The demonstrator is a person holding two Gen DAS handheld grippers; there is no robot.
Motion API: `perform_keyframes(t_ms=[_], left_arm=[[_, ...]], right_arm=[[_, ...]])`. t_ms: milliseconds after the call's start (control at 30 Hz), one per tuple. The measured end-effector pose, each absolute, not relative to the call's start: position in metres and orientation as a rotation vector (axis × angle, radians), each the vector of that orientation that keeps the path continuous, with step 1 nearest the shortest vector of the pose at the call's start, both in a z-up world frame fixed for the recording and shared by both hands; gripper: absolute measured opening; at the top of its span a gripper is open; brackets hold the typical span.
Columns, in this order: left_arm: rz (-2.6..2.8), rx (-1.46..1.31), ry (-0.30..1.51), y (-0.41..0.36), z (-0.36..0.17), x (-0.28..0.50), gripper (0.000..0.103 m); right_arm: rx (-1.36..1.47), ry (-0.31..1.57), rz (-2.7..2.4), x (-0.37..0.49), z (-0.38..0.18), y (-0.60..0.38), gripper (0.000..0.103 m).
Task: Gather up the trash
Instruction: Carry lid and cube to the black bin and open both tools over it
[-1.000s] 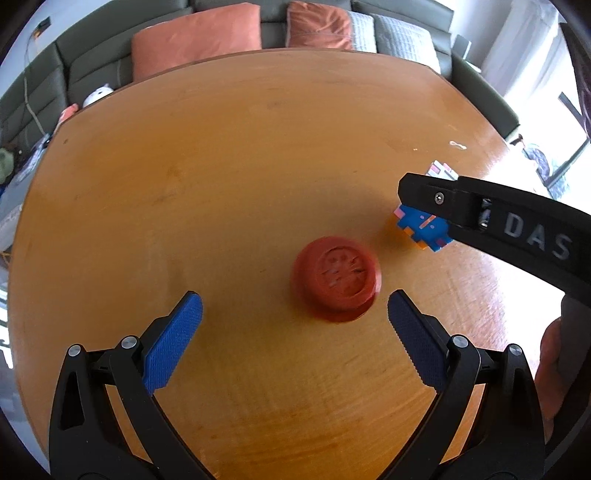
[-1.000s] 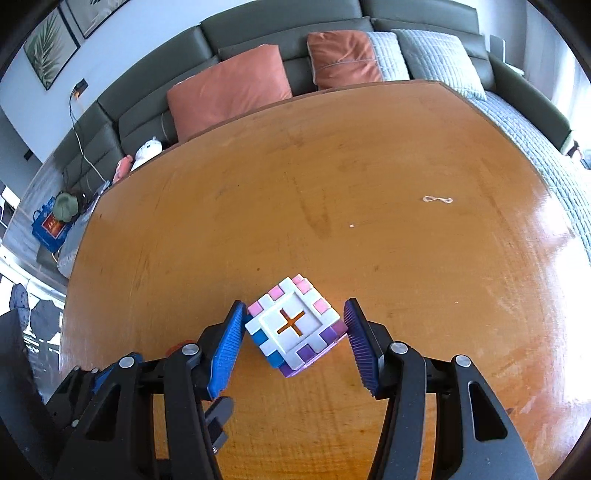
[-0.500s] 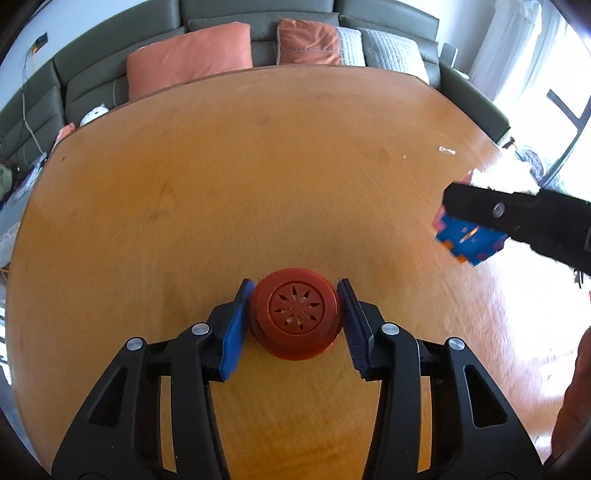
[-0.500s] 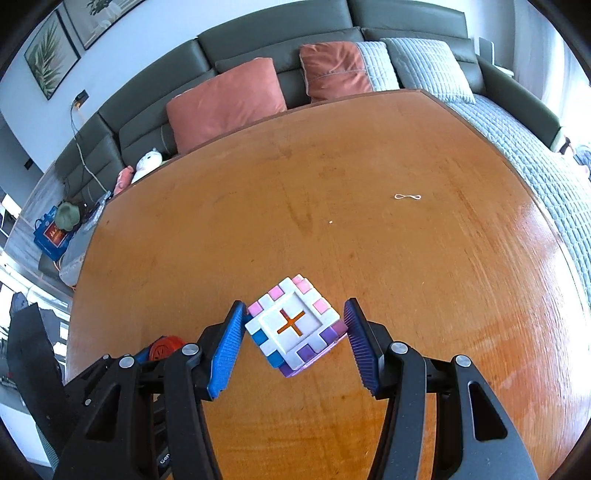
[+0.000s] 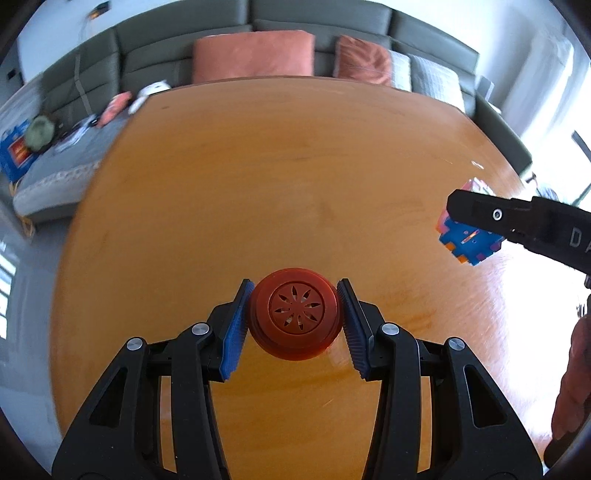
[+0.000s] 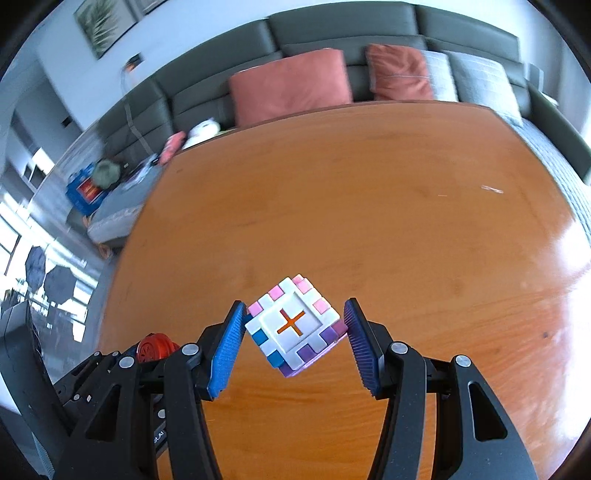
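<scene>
Left gripper: blue ribbed pads pressed on either side of a round red vented cap with a flower-shaped cutout pattern on top. Cap is clamped and appears lifted off the wooden table, though the gap beneath it is hard to judge from this angle.

Right gripper: jaws partly closed, pinching a multicoloured puzzle cube corner-to-corner. Cube sits tilted; its white upper face has an orange cross slot, with pink, blue and purple blocks around the edges. It hangs above the tabletop.

In the left wrist view the same cube shows at the right edge, half covered by a black finger of the right gripper (blue and orange underside toward the camera). A person's hand shows at the lower right margin.

In the right wrist view the red cap peeks out at lower left, behind the left gripper's black frame.

A small white scrap lies on the far right of the table. Beyond the table stands a grey sofa with salmon cushions. Background is motion-blurred.
</scene>
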State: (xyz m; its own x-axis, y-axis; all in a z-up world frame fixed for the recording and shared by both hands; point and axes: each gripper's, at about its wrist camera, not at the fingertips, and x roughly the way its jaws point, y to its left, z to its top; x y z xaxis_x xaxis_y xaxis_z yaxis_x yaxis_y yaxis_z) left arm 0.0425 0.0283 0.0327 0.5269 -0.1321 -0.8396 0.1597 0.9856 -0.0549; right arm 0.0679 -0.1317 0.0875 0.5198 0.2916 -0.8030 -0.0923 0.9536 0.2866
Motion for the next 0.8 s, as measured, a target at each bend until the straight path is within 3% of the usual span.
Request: perform_keyframes(t_ms=[800], left_arm=[[0.157, -0.154, 0.948, 0.259, 0.059, -0.061, 0.046]], right_arm=[[0.001, 1.006, 0.619, 0.009, 0.112, 0.131, 0.056]])
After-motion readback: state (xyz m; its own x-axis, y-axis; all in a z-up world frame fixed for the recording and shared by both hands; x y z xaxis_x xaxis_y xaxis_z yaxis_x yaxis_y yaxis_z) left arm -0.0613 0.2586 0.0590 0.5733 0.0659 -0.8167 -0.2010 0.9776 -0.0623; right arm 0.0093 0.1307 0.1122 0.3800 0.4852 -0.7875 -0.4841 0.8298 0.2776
